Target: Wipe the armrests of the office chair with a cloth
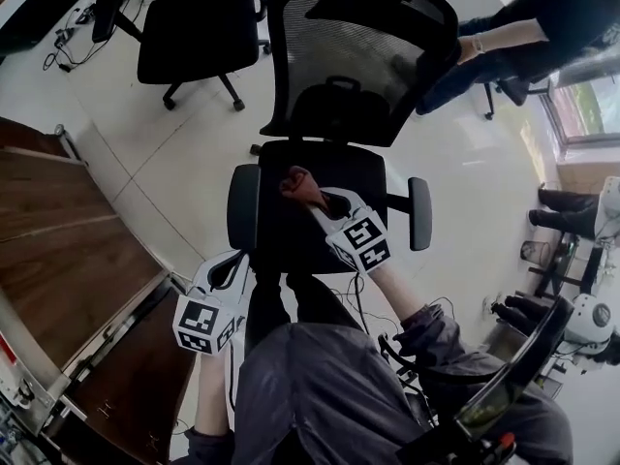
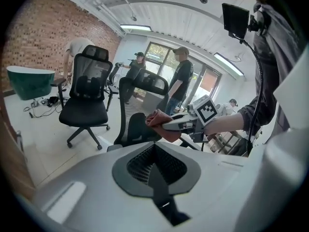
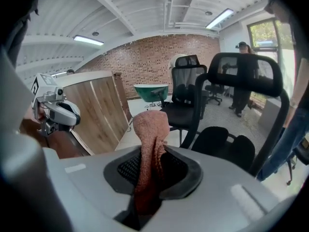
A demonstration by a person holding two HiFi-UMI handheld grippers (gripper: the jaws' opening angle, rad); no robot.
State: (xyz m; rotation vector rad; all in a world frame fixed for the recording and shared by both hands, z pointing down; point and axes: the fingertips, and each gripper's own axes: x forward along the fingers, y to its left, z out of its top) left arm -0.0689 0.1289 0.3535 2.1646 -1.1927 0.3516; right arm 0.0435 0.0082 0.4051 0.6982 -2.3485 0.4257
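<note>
Right gripper: jaws closed on the cloth. In the right gripper view the cloth is a reddish terry bunch, pinched low in the jaw slot, its free end standing up past the tips.

Cloth position: at this gripper's tip, over the rear of the seat of the office chair, between the two armrests and clear of both. The armrest at the person's left is nearer to the tip. The armrest at the person's right lies well off to the other side, beyond the marker cube.

Right arm: bare forearm reaches forward and inward from a grey sleeve, gripper angled toward the seat back.

Left gripper: jaws together, nothing between them in the left gripper view. It is held lower and closer to the body, tips just short of the front end of the left armrest; contact cannot be judged. The left forearm runs almost straight forward.

From the left gripper's camera, the right gripper crosses in front with the cloth at its tip.

Further out: a second black chair to the far left, wooden panels at the left, and a person beyond the backrest at the right.
</note>
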